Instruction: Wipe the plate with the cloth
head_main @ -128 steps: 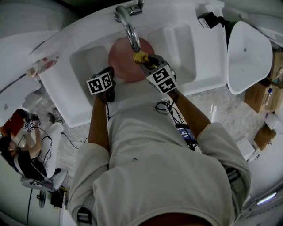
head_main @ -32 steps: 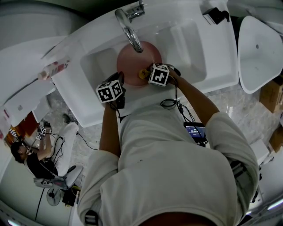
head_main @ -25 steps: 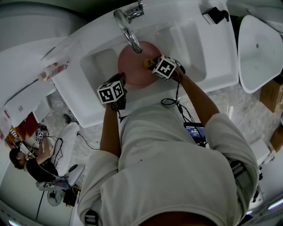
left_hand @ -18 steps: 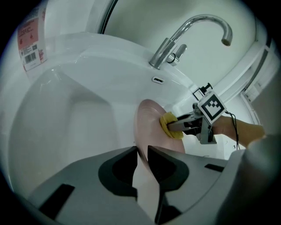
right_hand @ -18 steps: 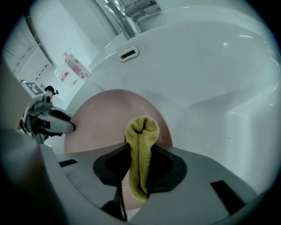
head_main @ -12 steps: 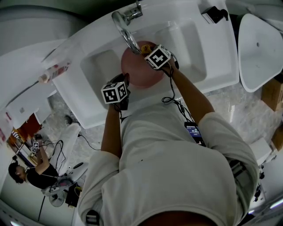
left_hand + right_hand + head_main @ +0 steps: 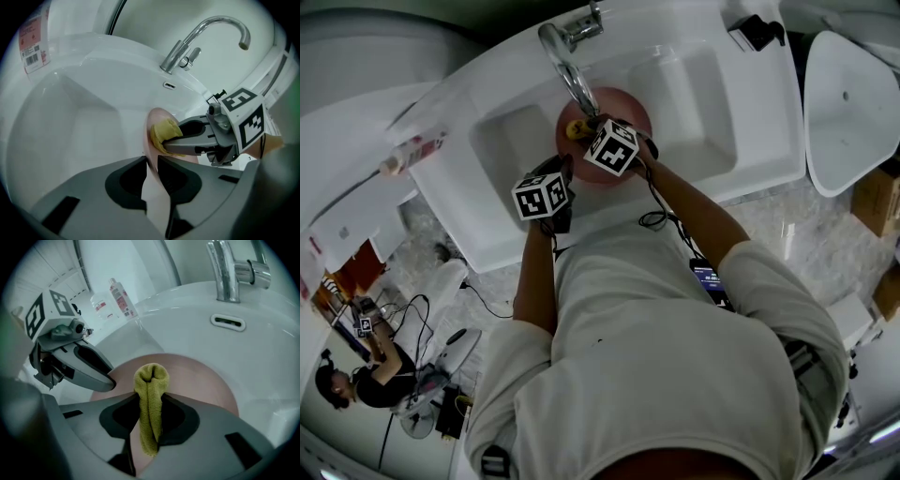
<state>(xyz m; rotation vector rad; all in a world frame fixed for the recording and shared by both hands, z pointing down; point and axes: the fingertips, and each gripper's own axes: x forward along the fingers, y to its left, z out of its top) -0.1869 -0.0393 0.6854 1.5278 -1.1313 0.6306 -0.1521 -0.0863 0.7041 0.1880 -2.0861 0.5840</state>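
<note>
A pink plate (image 7: 633, 111) stands tilted in the white sink (image 7: 511, 122) under the tap. My left gripper (image 7: 562, 172) is shut on the plate's near rim; in the left gripper view the plate (image 7: 153, 199) runs edge-on between the jaws of that gripper (image 7: 151, 164). My right gripper (image 7: 583, 130) is shut on a folded yellow cloth (image 7: 575, 128) and presses it on the plate's face. In the right gripper view the cloth (image 7: 151, 394) sticks out past the right gripper (image 7: 150, 404) onto the plate (image 7: 201, 380), with the left gripper (image 7: 79, 364) close on the left.
The chrome faucet (image 7: 567, 56) arches over the plate, just above the right gripper. A bottle (image 7: 403, 155) lies on the sink's left ledge. A second white basin (image 7: 848, 94) stands at the right. A person (image 7: 356, 380) sits on the floor at lower left.
My right gripper has carried the cloth across the plate from its right side to its left, under the faucet. The left gripper still holds the rim in the same place.
</note>
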